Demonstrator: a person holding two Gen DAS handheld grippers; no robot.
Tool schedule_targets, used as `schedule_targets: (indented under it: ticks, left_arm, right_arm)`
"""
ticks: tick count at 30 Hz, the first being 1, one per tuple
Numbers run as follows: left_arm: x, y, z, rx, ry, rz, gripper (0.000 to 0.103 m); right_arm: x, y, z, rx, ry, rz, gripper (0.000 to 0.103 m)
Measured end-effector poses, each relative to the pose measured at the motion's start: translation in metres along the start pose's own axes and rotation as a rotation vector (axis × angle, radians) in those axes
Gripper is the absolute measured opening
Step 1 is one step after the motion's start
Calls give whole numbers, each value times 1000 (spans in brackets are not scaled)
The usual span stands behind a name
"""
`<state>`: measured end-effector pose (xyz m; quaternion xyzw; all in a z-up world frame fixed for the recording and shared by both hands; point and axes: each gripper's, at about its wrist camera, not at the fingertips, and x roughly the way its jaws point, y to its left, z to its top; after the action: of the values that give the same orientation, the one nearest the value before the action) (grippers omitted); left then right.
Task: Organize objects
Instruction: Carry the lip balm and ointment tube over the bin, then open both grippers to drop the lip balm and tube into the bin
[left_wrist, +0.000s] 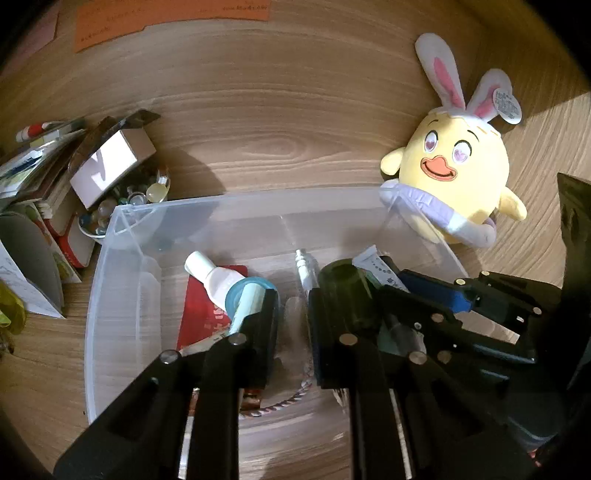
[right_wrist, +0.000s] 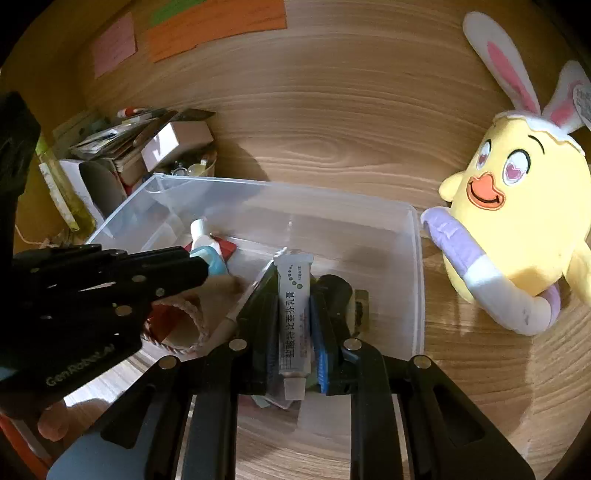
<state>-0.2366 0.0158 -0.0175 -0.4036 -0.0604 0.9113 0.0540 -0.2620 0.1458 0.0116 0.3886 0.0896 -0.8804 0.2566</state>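
The right gripper (right_wrist: 293, 325) is clamping a white ointment tube (right_wrist: 294, 317) between its pads over the clear plastic bin (right_wrist: 415, 266). To its left, the left gripper (left_wrist: 293, 332) is squeezed nearly closed on something clear I cannot identify, with a green-capped bottle (left_wrist: 343, 295) just beside its right finger.

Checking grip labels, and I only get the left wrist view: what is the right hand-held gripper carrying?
Observer: A white printed tube, clamped lengthwise in the right hand-held gripper, cap end toward its camera.
Operator: Any hand showing?
Observer: Yes, a person's fingers at the lower left, below the left hand-held gripper.
Operator: Extra papers at the back?
Observer: A green note beside the orange one.
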Motion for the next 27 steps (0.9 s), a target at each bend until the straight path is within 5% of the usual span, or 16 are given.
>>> schedule_targets:
  ticks: [16,22,27]
  left_arm:
    - [-52,-2,-9,17,-73,-41,15]
    - [-81,3,-22,3,-126,-41,43]
    - [-100,6,-36,13,-171,-3,69]
  right_arm:
    - [-43,7,-3,-24,-46,4,19]
    - [-73,12,-12,-21,-118,-1,57]
    - [-91,14,-25,-17,-171,-12,73]
